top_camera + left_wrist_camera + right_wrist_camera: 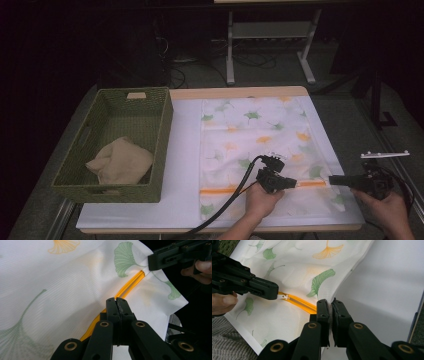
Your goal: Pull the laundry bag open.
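A white cover (pixel 250 130) printed with green and orange leaves lies flat on the table, with an orange zipper (pixel 220 190) running along its near side. My left gripper (pixel 295 184) points right over the zipper. Its jaws are shut on the small white zipper pull (pixel 284 297). From the right, my right gripper (pixel 331 179) points left and is shut on the cover's edge at the end of the zipper (pixel 302 303). In the left gripper view, my left gripper (pixel 117 300) sits on the orange zipper (pixel 130 285), with the right gripper (pixel 151 263) beyond it.
A green woven basket (pixel 165 130) stands at the table's left and holds a crumpled beige cloth (pixel 120 160). White table covering (pixel 185 150) shows between basket and cover. The table's front edge (pixel 220 229) runs just below both hands. Desk legs and cables stand behind the table.
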`<state>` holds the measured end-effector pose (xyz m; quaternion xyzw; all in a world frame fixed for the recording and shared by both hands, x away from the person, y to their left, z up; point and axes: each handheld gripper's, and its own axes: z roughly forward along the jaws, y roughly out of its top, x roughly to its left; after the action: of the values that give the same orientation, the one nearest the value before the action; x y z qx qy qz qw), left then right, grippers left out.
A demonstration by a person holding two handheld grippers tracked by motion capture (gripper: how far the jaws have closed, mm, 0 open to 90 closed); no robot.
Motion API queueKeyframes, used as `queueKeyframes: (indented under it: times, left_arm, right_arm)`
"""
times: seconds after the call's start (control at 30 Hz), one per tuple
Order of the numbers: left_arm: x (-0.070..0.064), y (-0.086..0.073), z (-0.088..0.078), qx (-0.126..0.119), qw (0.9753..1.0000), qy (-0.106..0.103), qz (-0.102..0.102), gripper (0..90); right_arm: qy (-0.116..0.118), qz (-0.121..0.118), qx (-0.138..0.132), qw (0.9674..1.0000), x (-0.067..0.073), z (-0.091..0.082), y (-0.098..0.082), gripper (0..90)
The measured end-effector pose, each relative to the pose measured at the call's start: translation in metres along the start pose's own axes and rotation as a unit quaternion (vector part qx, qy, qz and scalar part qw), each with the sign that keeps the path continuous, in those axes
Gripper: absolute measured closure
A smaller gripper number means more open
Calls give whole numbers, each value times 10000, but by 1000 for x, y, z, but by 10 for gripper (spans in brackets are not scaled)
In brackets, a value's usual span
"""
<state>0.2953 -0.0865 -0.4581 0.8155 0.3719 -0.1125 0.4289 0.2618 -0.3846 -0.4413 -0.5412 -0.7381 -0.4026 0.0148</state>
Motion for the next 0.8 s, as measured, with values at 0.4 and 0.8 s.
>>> queueKeyframes:
  times: [0.4, 0.8]
  left_arm:
    - [8, -7, -14, -17, 9999, 148, 3, 900]
    - [17, -16, -26, -101, 9997, 217, -33, 900]
  right_arm:
    - [-79, -17, -5, 10000, 1, -1, 1, 845]
    - [-222, -102, 45, 9997, 5, 2, 3, 845]
